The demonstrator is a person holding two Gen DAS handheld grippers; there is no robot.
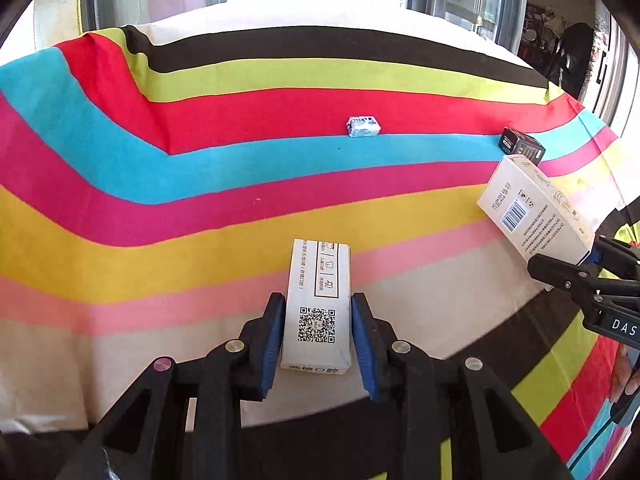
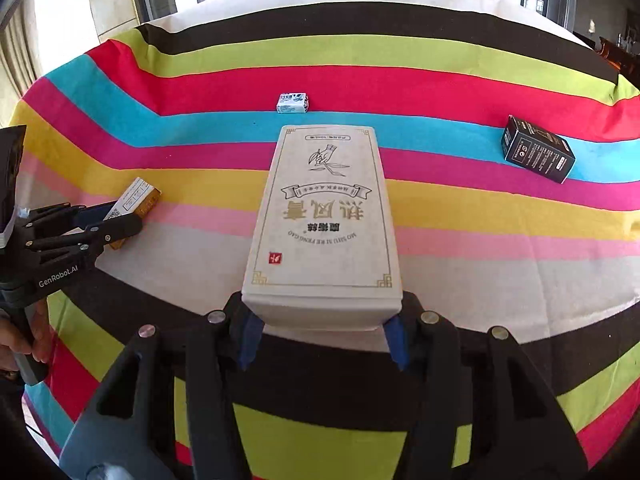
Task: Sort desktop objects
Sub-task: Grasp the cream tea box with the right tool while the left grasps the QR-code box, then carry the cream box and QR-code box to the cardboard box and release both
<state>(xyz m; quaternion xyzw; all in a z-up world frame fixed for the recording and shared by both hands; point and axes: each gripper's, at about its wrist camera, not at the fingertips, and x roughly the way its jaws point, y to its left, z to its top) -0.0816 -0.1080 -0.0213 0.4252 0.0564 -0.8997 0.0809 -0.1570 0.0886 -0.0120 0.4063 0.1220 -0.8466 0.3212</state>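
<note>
My left gripper [image 1: 319, 334] is shut on a small white box with a QR code [image 1: 317, 308], low over the pale stripe at the table's near edge; it also shows in the right wrist view [image 2: 134, 205]. My right gripper [image 2: 322, 338] is shut on a large cream box with gold lettering [image 2: 324, 216], held above the cloth; the left wrist view shows this box [image 1: 534, 210] at the right. A small blue-white packet [image 1: 363, 126] [image 2: 294, 103] lies on the red stripe. A black box [image 2: 538, 149] [image 1: 522, 146] lies at the right on the blue stripe.
A striped multicolour cloth [image 1: 200, 220] covers the round table. The table edge curves close in front of both grippers. Windows and curtains stand beyond the far edge.
</note>
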